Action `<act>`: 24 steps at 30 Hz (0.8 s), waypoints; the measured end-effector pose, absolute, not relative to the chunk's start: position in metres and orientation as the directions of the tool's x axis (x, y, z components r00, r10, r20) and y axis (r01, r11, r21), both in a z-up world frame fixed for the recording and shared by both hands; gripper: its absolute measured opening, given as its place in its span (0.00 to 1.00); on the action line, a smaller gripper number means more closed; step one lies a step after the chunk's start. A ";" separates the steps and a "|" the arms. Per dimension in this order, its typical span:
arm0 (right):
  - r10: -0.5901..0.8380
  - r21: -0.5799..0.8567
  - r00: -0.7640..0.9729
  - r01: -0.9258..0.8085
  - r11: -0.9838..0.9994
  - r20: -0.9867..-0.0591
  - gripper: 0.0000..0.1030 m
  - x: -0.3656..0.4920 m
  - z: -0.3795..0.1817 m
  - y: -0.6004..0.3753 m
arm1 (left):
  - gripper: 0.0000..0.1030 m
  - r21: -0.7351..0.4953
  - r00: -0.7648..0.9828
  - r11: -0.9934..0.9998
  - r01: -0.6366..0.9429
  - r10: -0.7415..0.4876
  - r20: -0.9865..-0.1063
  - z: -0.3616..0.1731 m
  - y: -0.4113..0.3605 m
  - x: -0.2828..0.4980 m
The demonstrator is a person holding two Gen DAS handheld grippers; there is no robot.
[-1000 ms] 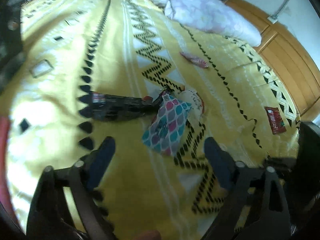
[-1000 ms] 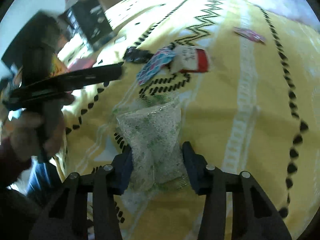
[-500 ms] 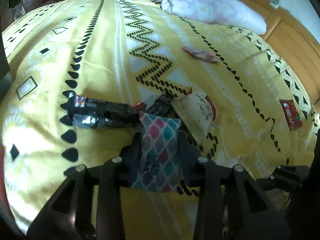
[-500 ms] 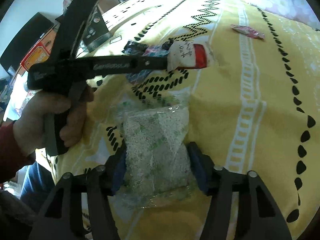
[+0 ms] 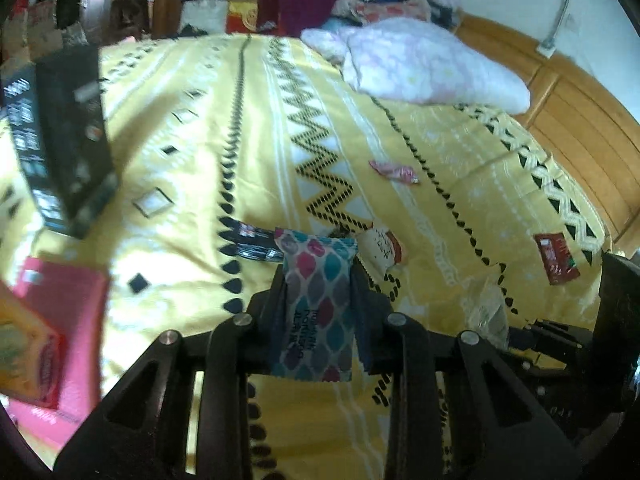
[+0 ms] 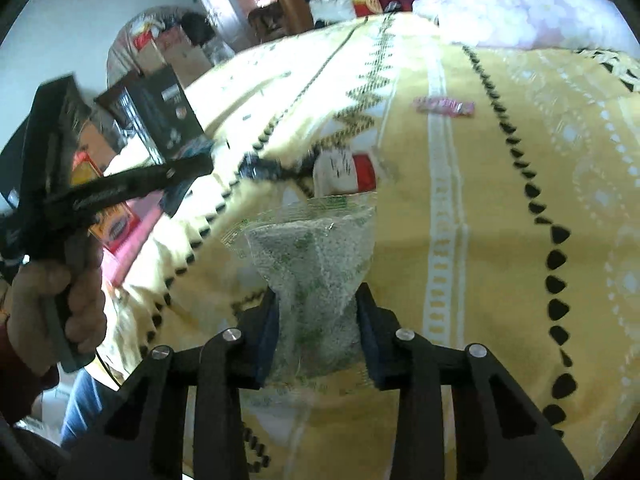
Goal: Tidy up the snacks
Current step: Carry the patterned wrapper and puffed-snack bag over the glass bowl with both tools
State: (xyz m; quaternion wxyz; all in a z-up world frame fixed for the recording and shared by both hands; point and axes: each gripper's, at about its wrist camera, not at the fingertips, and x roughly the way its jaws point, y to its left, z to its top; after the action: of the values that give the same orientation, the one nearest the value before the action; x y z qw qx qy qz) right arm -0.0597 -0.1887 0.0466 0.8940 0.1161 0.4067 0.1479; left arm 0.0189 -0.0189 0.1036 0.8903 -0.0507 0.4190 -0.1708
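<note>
My left gripper (image 5: 318,300) is shut on a snack packet with a pink, teal and purple scale pattern (image 5: 316,304), lifted above the yellow bedspread (image 5: 192,184). My right gripper (image 6: 316,320) is shut on a clear bag of pale green grains (image 6: 316,272), also lifted. On the bed lie a black wrapper (image 5: 252,242), a white-and-red packet (image 5: 380,248), a pink wrapper (image 5: 394,171) and a dark red packet (image 5: 556,258). The left gripper and its hand (image 6: 60,296) show at the left of the right wrist view.
A black box (image 5: 60,140) stands at the bed's left side, with a pink box (image 5: 60,312) and an orange packet (image 5: 24,356) below it. A pink pillow (image 5: 424,68) lies at the head, by the wooden headboard (image 5: 580,128).
My left gripper closed on the scale-pattern packet and lifted it off the bed. My right gripper raised the clear grain bag higher. Both views now tilt up toward the room.
</note>
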 end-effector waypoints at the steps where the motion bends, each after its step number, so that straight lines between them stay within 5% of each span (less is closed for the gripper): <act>1: 0.354 0.322 0.639 -0.172 0.931 -0.683 0.37 -0.062 0.054 -0.188 | 0.28 -0.229 0.603 0.939 0.258 -0.342 -0.721 0.110 -0.017 0.015; 24: 0.476 0.196 0.728 -0.441 0.876 -0.492 0.38 -0.037 0.225 -0.037 | 0.28 -0.107 0.861 0.991 -0.075 0.011 -0.508 0.245 0.151 -0.059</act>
State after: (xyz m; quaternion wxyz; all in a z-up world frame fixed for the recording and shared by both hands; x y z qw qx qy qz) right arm -0.0370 -0.0367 0.2254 0.9291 0.0326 0.2736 0.2468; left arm -0.0594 0.1506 0.2454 0.9628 -0.0614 0.2624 0.0222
